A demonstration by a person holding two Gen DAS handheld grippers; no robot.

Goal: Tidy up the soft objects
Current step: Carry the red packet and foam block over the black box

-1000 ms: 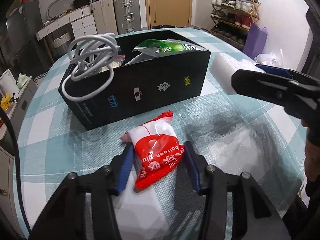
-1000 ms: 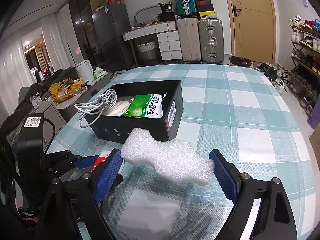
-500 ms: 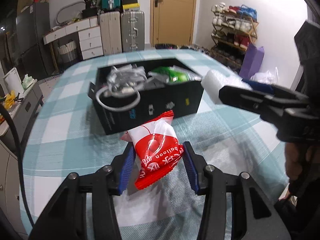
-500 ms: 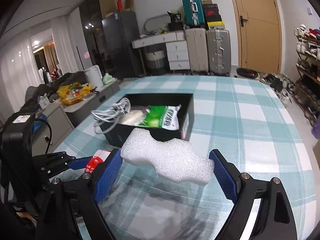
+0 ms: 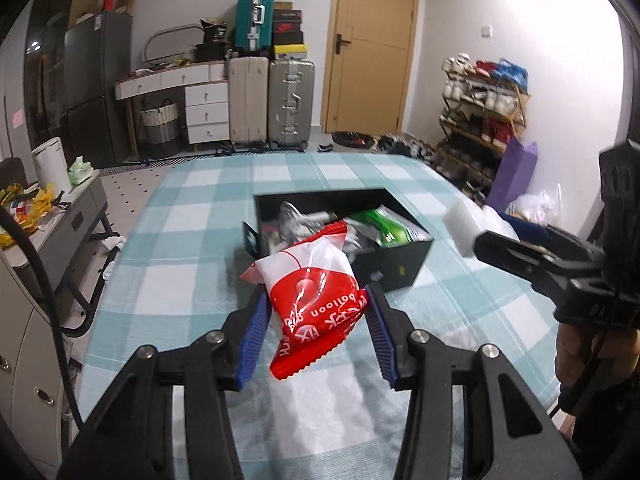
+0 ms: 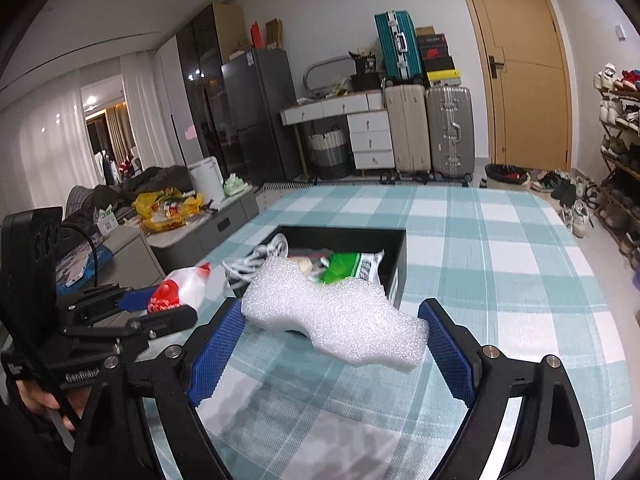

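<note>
**Both grippers loaded, held above the checked table**

The left gripper (image 5: 316, 316) has its jaws closed on a red-and-white snack packet (image 5: 310, 296) — the blue pads press the packet's lower half from both sides, and its white upper end sticks out ahead of the fingertips. The packet hangs in the air above the teal-and-white checked table (image 5: 192, 280), in front of the near left corner of the black box (image 5: 392, 266).

The right gripper (image 6: 334, 334) has its jaws set wide and clamped on a white foam block (image 6: 332, 314), which spans the whole gap between the two blue pads and is held clear of the table. From the right wrist view the foam sits just in front of the box, covering part of its near wall.

The box (image 6: 398, 264) stands open on the table. Inside it lie a coiled white cable (image 6: 260, 258) at the left end and a green packet (image 6: 354, 266) towards the right — other contents are too blurred to name.

The two grippers are side by side, the left one's packet visible at the left edge of the right wrist view (image 6: 180, 286).
</note>
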